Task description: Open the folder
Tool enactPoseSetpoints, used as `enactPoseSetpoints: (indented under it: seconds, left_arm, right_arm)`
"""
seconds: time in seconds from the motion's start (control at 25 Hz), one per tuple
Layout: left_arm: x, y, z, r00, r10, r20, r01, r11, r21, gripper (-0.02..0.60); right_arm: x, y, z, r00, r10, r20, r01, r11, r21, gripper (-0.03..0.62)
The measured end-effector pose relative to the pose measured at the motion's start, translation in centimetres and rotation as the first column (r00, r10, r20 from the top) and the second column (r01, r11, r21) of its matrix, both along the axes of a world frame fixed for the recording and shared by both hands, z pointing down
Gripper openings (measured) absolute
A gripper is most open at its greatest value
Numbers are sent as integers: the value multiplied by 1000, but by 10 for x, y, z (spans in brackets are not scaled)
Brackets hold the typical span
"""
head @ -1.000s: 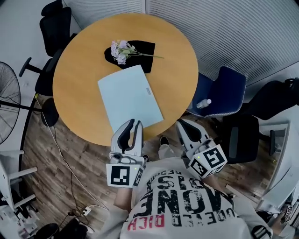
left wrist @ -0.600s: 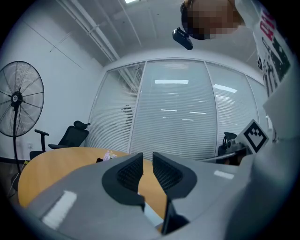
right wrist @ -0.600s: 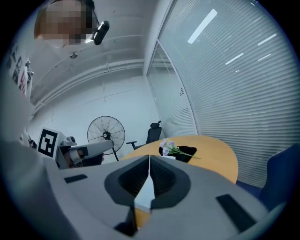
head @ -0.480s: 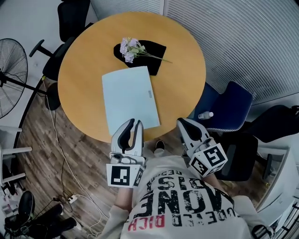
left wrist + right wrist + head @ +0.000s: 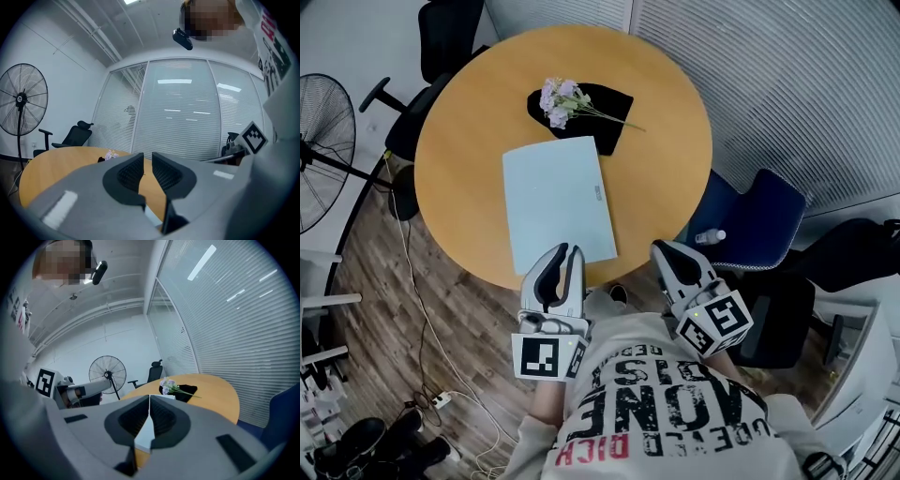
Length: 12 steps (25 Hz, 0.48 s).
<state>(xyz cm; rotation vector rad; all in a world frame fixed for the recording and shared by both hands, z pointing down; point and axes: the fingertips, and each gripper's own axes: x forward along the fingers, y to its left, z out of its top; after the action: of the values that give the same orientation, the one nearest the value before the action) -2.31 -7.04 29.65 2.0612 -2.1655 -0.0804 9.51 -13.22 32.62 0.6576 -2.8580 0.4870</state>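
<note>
The pale blue folder [image 5: 558, 202] lies flat and closed on the round wooden table [image 5: 469, 122], in the middle of the head view. Its bottom edge is near the table's edge.

The left gripper [image 5: 565, 251] is low in the frame, just below the folder's bottom edge. From above I cannot tell if it touches the folder. In the left gripper view its jaws [image 5: 146, 161] stand a little apart. They have just been closing a bit, and only the table shows in the gap. Most of the folder is hidden behind this gripper.

The right gripper [image 5: 670, 248] is to the lower right of the table, off its edge. In the right gripper view its jaw tips [image 5: 149, 399] are pressed together with nothing in them. A pale slice of the folder [image 5: 145, 432] peeks out below the tips.

Purple flowers [image 5: 555, 98] lie on a black cloth [image 5: 600, 108] above the folder. A fan [image 5: 323, 155] is cut off at the left edge. A blue chair [image 5: 759, 220] at the right is partly hidden by the table.
</note>
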Motion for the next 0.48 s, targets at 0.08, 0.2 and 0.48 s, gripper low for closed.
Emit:
enactPoseSetpoints:
  seconds: [0.08,0.2,0.48]
  left_arm:
    - [0,-2,0,1000,13,-3,-13,1000,2,64]
    - [-1,-3,-1,999,33,-11,-33,999,4,64]
    - [-11,-4,-10,996,86,-15,-86,996,8,64]
  right_arm:
    - [0,-1,0,1000,12,-2,-12,1000,1,14]
    - [-2,0,1,999,33,-6,-33,999,-2,12]
    - [-19,5,-7,998,60,8,-59,998,-10,12]
